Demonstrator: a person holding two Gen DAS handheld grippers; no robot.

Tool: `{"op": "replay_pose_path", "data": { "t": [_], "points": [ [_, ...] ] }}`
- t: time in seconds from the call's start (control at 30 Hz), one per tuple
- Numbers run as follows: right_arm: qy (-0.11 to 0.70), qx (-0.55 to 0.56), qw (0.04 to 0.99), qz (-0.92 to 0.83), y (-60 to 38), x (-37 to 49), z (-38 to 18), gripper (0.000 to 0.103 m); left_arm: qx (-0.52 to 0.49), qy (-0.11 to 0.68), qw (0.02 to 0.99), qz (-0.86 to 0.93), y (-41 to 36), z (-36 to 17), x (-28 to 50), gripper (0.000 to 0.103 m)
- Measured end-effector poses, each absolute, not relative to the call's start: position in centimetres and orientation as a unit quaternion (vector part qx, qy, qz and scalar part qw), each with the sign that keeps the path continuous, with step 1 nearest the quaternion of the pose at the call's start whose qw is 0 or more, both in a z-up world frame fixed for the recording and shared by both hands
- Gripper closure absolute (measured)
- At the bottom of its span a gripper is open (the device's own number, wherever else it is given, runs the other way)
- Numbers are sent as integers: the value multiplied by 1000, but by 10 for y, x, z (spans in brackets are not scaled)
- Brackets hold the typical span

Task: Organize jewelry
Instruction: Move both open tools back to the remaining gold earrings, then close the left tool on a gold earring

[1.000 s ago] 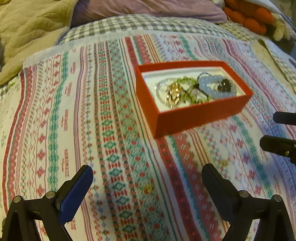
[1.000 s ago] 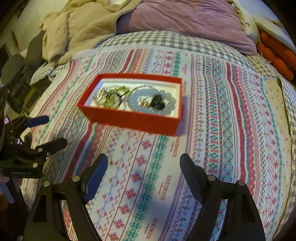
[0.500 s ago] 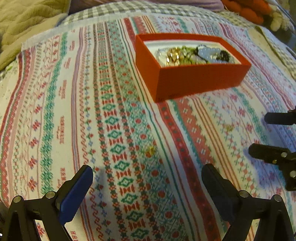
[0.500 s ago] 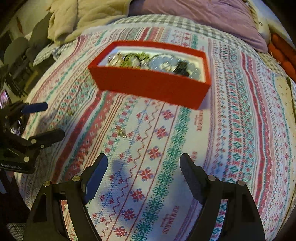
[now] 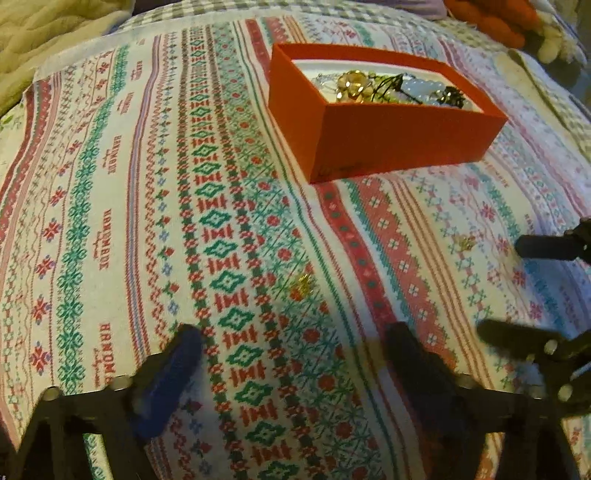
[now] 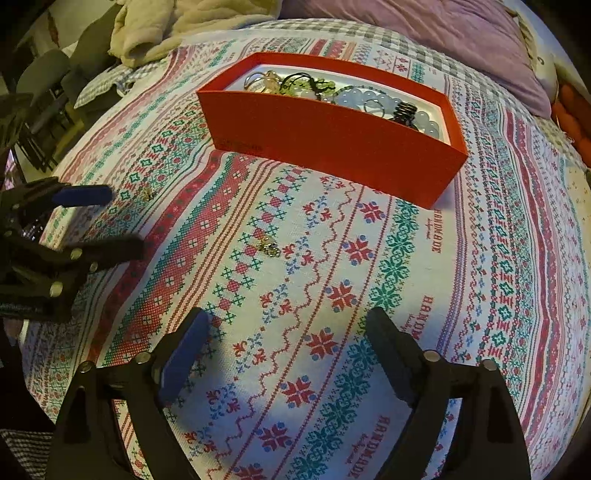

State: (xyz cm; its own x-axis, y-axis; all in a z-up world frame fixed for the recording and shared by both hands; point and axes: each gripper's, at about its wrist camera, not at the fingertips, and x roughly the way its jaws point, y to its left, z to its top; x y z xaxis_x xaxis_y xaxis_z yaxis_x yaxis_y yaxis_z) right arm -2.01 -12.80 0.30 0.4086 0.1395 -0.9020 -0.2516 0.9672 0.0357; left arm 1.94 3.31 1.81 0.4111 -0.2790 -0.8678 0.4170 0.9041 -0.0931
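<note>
A red box (image 5: 391, 144) holding several bracelets and rings sits on a patterned cloth; it also shows in the right wrist view (image 6: 332, 136). Two small gold pieces lie loose on the cloth. One (image 5: 303, 286) lies just ahead of my open, empty left gripper (image 5: 293, 345); it also shows in the right wrist view (image 6: 147, 193). The other (image 6: 269, 246) lies ahead of my open, empty right gripper (image 6: 288, 332); it also shows in the left wrist view (image 5: 463, 242). The right gripper shows at the right edge of the left view (image 5: 517, 291), the left gripper at the left edge of the right view (image 6: 118, 221).
The cloth covers a bed. A beige blanket (image 6: 177, 26) and a purple pillow (image 6: 424, 29) lie behind the box. Orange plush items (image 5: 491, 18) are at the far right. Chairs (image 6: 48, 85) stand beyond the bed's left edge.
Both grippers have lowered and moved forward toward the cloth. The box and the two gold pieces now look larger and closer. Both grippers stay open.
</note>
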Motion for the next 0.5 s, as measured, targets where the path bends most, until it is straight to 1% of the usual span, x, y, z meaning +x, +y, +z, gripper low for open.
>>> {"op": "replay_pose_path", "data": {
  "t": [0.03, 0.07, 0.13, 0.3, 0.4, 0.5],
  "points": [
    [531, -56, 837, 117, -125, -19, 4, 11, 66, 500, 837, -211, 33, 19, 20, 29],
    [530, -60, 837, 117, -124, -19, 3, 10, 64, 500, 837, -215, 32, 19, 22, 37],
    [530, -63, 838, 119, -121, -19, 2, 9, 61, 498, 836, -222, 31, 19, 23, 46],
    [529, -63, 837, 120, -122, -19, 1, 7, 60, 495, 836, -230, 27, 15, 27, 53],
    [529, -64, 838, 120, -122, -19, 1, 7, 65, 491, 838, -230, 24, 13, 27, 55],
    [528, -65, 838, 120, -120, -18, 0, 7, 66, 488, 839, -230, 23, 11, 28, 60]
  ]
}}
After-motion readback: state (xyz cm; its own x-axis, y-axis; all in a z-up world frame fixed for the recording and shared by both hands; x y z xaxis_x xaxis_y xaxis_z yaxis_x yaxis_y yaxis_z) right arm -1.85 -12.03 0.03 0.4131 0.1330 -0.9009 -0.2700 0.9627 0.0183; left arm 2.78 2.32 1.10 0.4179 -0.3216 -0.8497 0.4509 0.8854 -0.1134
